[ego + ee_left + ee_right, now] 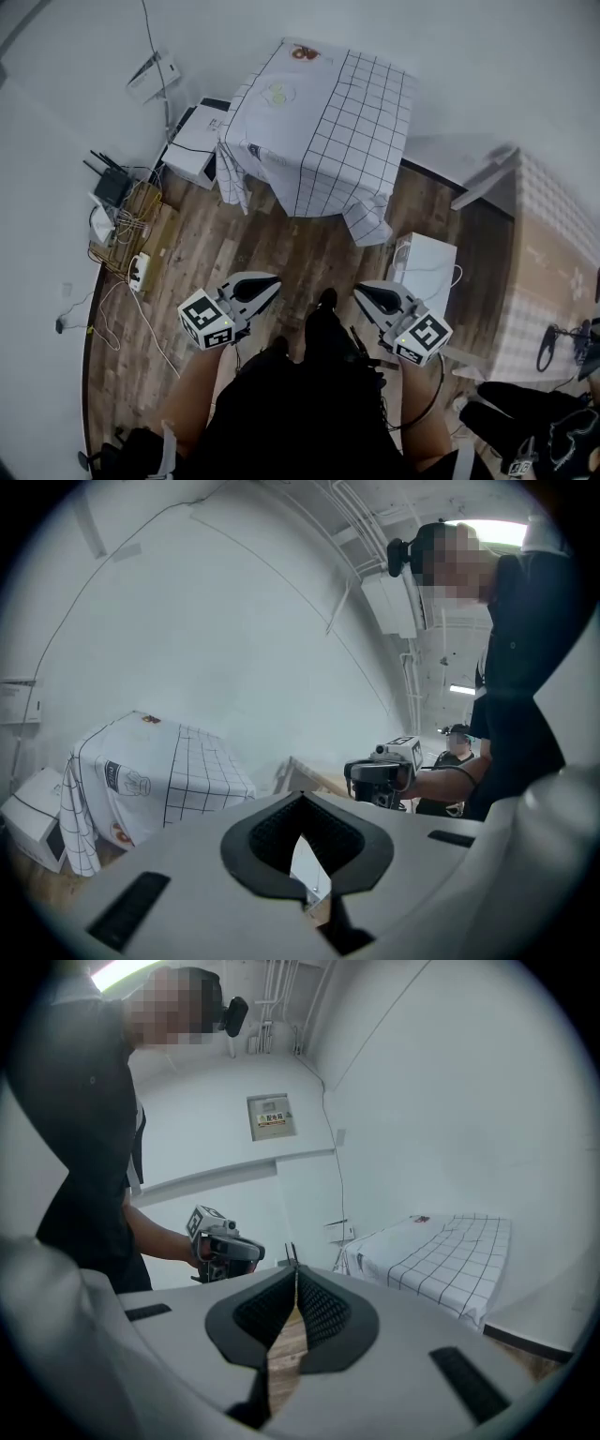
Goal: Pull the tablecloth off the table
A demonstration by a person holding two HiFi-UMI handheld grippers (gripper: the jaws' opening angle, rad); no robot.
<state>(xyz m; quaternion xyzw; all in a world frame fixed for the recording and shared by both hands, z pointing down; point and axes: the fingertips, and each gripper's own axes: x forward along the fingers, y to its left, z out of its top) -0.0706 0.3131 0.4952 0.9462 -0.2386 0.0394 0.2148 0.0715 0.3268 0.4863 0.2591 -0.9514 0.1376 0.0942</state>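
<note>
A white tablecloth (pixel 319 131) with a black grid on its right half drapes over a small table at the top of the head view, hanging down on all sides. It also shows as the tablecloth (pixel 150 771) at the left gripper view's left and the tablecloth (pixel 450 1251) at the right gripper view's right. My left gripper (pixel 269 282) and right gripper (pixel 362 292) are held close to my body, well short of the cloth. Both are shut with nothing between the jaws.
A white box (pixel 195 141) sits on the wood floor left of the table, with a router and cables (pixel 117 192) by a cardboard box. A white unit (pixel 427 272) stands right of my feet. A padded bed or bench (pixel 544 262) fills the right side.
</note>
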